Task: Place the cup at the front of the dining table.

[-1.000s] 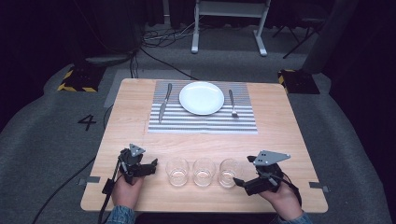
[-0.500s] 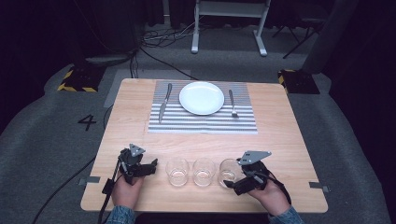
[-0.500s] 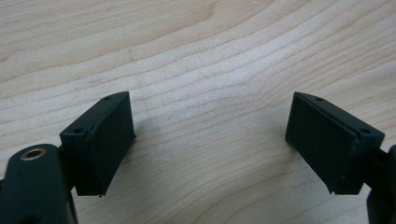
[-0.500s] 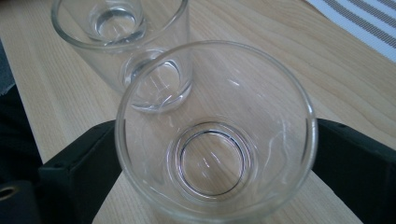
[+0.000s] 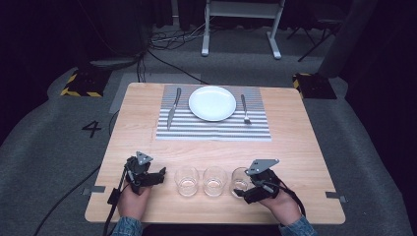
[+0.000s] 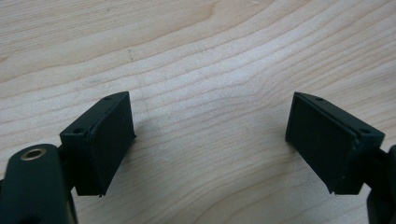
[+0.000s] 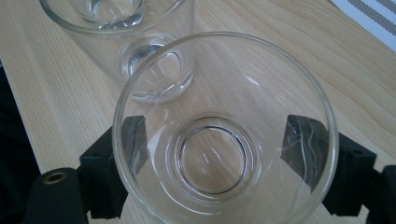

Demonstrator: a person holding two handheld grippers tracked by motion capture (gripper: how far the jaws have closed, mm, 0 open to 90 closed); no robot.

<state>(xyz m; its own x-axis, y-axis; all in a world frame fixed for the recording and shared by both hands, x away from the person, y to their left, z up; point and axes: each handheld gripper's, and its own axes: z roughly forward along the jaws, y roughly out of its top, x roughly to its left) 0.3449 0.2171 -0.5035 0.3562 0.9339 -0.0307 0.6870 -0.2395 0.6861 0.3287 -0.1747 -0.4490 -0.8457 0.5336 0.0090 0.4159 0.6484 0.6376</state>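
Observation:
Three clear glasses stand in a row near the table's front edge: a left glass [image 5: 187, 180], a middle glass [image 5: 215, 180] and a right glass [image 5: 239, 179]. My right gripper [image 5: 241, 189] is at the right glass, and its jaws have just been closing on it. In the right gripper view the right glass [image 7: 224, 126] sits upright between the two black pads of my right gripper [image 7: 219, 154], which press on its sides. The middle glass [image 7: 140, 28] stands just beyond it. My left gripper [image 5: 161, 176] rests left of the row, apart from the glasses. My left gripper [image 6: 210, 140] is open over bare wood.
On a striped placemat [image 5: 214, 129] at the far middle of the wooden table [image 5: 305, 147] lie a white plate [image 5: 212, 103], a knife [image 5: 172, 109] to its left and a fork [image 5: 244, 109] to its right.
My right hand has moved left up to the right glass, and its jaws now stand on either side of it. The left hand has kept still.

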